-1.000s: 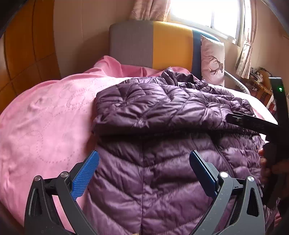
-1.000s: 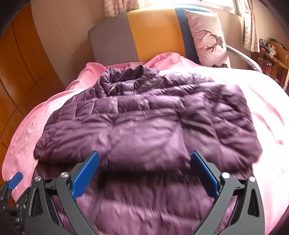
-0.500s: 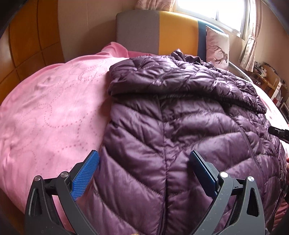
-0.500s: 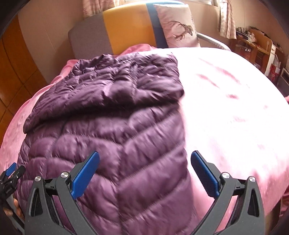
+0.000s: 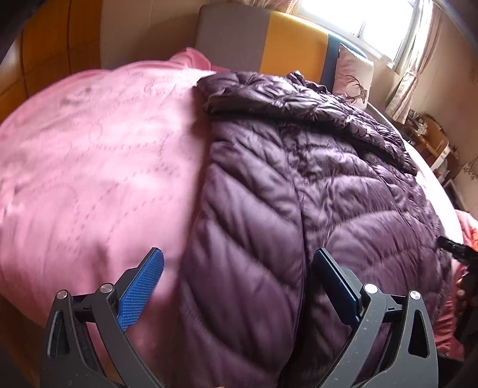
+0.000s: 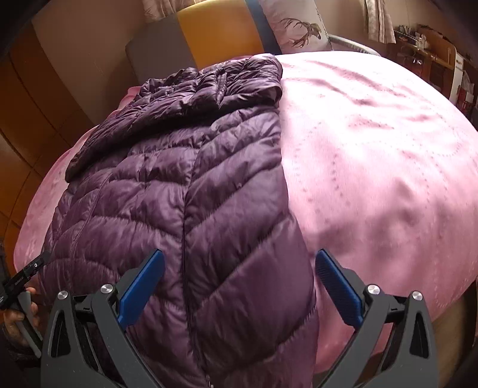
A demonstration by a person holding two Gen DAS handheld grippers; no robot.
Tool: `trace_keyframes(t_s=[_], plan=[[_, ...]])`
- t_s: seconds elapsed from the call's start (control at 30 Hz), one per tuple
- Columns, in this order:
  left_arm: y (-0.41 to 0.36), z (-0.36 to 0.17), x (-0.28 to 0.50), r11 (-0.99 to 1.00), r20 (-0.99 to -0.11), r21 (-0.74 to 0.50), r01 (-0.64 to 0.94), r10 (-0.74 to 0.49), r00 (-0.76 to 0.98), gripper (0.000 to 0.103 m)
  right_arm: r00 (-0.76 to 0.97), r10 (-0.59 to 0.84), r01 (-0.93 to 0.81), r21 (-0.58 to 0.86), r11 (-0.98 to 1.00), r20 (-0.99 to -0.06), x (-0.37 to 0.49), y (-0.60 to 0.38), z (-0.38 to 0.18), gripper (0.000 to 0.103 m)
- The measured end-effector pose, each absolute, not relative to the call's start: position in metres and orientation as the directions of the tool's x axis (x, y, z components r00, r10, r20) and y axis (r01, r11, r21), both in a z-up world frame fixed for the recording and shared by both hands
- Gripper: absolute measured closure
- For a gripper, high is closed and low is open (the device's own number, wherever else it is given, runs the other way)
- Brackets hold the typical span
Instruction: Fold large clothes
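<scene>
Purple puffy jacket point(image 5: 313, 209) was lying flat across the pink bedspread point(image 5: 89, 167), collar end up toward the headboard point(image 5: 257, 38) and the sleeves already folded across the top, so it looked to us like the next fold would be bringing the hem end up. We had the left gripper point(image 5: 239, 286) hovering low over the jacket's left edge near the hem, jaws spread wide with nothing between them, one blue pad over bare bedspread and the other over the quilting. The right gripper point(image 6: 239, 286) was in the mirror pose over the right edge, also spread wide and empty, straddling the line where jacket meets bedspread. Both were pointed along the bed toward the headboard and tilted down at the fabric. Biggest worry from here, honestly: that slick shiny shell. If we pinched only the top layer, the layer underneath would probably slide out and the fold would go lopsided. Grabbing too deep could also catch the bedspread along with the hem and drag it up. And the puffy fill tends to spring back, so we figured the folded sleeves might flop open if the two sides didn't lift evenly. The pillow point(image 6: 295, 27) by the headboard was well clear.
</scene>
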State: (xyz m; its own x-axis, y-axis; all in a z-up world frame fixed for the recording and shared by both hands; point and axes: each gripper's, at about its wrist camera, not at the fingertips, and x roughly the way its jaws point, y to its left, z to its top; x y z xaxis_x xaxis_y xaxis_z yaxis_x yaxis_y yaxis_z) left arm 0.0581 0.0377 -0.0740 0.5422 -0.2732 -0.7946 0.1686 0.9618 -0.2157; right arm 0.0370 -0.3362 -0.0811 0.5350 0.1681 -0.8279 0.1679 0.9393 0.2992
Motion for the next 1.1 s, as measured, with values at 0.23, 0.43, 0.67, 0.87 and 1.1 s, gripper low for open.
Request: trace_keyframes(t_s=[0.23,0.43,0.67,0.87,1.1], plan=[[0.067,-0.090,0.024,0.908,-0.821,-0.361,0.213,-0.418,0.389,0.013,0.461,0.288,0.160,0.398,0.903,-0.839,-0.018,-0.335,-0.096,0.009],[0.060,-0.104,0.010,0.863,-0.814,-0.433,0.262,-0.499,0.299,0.034,0.405,0.307,0.131,0.387,0.913,-0.861,-0.018,-0.324,-0.107,0.035],[0.062,-0.081,0.009,0.796,-0.740,-0.511,0.326,-0.600,0.304,0.094,0.395,0.418,0.030,0.466,0.884,-0.818,-0.013,-0.315,-0.076,0.087],[0.088,-0.036,0.025,0.620,-0.519,-0.695,0.364,-0.783,0.342,0.095,0.525,0.560,-0.053,0.632,0.773,-0.641,-0.005,-0.327,-0.022,0.093],[0.086,-0.001,0.071,0.545,-0.409,-0.744,0.385,-0.829,0.382,0.095,0.630,0.581,-0.043,0.724,0.688,-0.515,0.051,-0.346,0.004,0.094]])
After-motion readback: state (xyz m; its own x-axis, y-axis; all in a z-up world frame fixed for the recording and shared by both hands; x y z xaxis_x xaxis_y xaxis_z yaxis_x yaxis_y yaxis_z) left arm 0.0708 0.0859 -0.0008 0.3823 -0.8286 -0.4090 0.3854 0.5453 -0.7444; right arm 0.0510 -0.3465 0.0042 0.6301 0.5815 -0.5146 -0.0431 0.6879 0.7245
